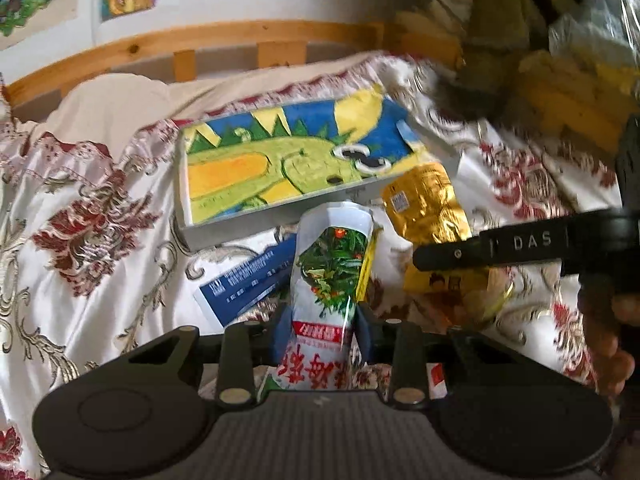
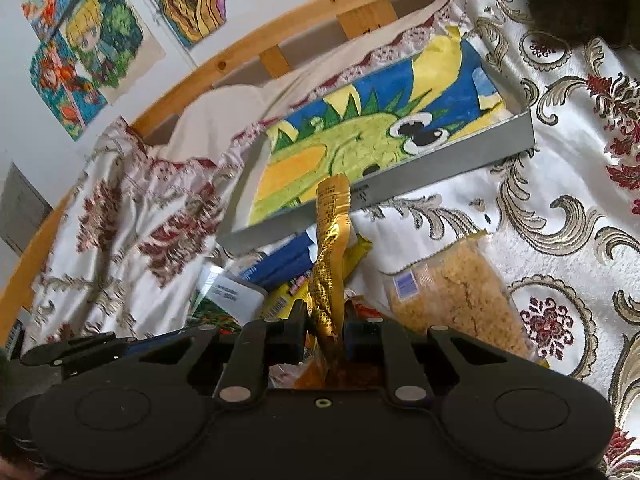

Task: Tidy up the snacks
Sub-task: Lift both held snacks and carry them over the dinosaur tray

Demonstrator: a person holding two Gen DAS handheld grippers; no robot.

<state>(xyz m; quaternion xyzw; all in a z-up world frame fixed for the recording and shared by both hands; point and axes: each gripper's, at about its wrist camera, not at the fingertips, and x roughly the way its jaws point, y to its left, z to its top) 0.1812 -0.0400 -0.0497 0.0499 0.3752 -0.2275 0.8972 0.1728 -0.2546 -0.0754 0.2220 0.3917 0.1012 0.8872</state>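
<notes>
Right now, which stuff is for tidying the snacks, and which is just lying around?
For the job:
- white snack packet, held in the left gripper
- gold snack packet, held in the right gripper
- clear bag of crunchy bits
- dinosaur tray

Just lying around:
- flowery cloth
- wall drawings
- wooden rail

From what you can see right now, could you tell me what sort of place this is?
Probably a bedroom: a wooden bed frame, a floral bedspread over it, and colourful drawings taped to the wall.
</notes>
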